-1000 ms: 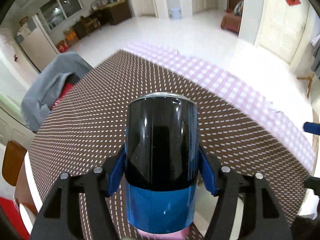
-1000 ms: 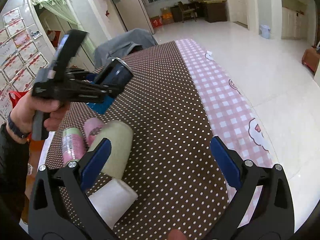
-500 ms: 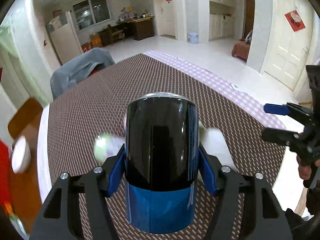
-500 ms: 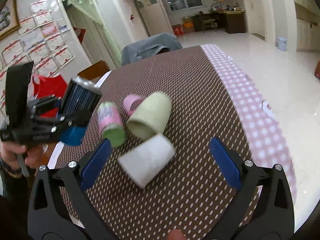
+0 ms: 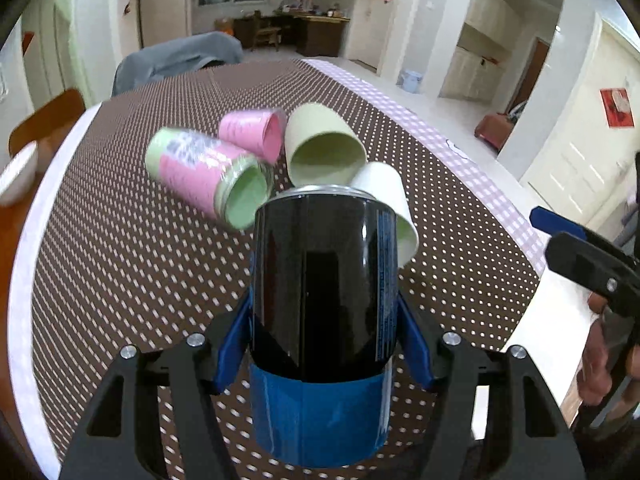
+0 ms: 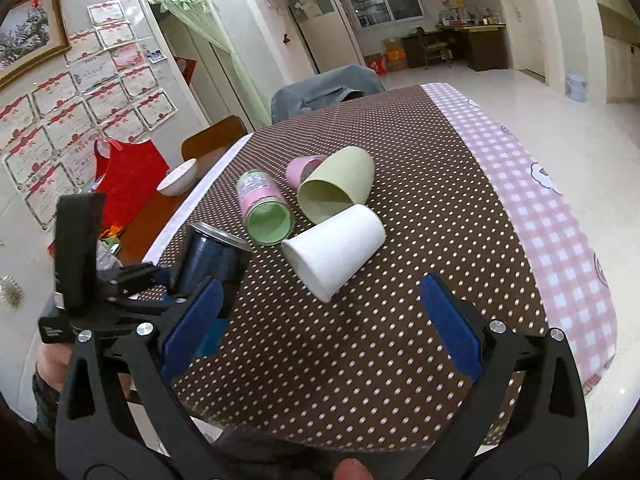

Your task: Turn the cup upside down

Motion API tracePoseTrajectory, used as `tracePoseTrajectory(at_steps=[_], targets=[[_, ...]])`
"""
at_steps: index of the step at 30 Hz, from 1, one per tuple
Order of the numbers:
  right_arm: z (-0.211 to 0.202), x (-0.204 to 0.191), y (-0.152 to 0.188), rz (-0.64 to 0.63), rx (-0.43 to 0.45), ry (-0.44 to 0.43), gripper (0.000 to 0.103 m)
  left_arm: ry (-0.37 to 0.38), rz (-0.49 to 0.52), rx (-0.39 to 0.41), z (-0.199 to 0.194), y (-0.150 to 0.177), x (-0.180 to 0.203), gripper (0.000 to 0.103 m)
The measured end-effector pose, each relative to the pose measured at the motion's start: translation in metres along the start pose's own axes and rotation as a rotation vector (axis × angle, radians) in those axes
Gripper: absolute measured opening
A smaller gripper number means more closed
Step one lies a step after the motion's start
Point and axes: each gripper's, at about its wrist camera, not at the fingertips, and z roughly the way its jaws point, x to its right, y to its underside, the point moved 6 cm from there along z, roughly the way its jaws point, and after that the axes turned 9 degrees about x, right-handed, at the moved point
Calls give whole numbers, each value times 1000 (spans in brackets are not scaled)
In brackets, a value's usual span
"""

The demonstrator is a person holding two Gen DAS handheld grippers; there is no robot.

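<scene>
My left gripper is shut on a black and blue cup, held upright-looking in the left wrist view, above the near left of the table. In the right wrist view the same cup tilts, its silver rim up, left of my right gripper, which is open and empty over the near table edge. Several cups lie on their sides on the tablecloth: a white one, a pale green one, a pink one and a green and pink one.
The table has a brown dotted cloth with a pink checked strip on the right. A white bowl sits on bare wood at the left. A chair with a grey jacket stands at the far end.
My left gripper has swung with the cup, lowering toward the near left table edge. The lying cups now show ahead of it. My right gripper has pulled back slightly.
</scene>
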Motion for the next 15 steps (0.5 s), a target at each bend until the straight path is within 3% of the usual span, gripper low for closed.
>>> tracePoseTrajectory(at_steps=[6, 11, 14, 15], targets=[[-3, -2, 6, 12, 3, -10, 97, -17, -58, -32, 13, 23, 5, 65], [3, 3, 12, 34, -13, -4, 97, -75, -82, -89, 28, 34, 1, 67], [7, 3, 13, 47, -22, -3, 97, -109, -34, -38, 19, 29, 4, 81], [8, 3, 14, 53, -24, -3, 97, -118, -23, -23, 15, 27, 5, 81]])
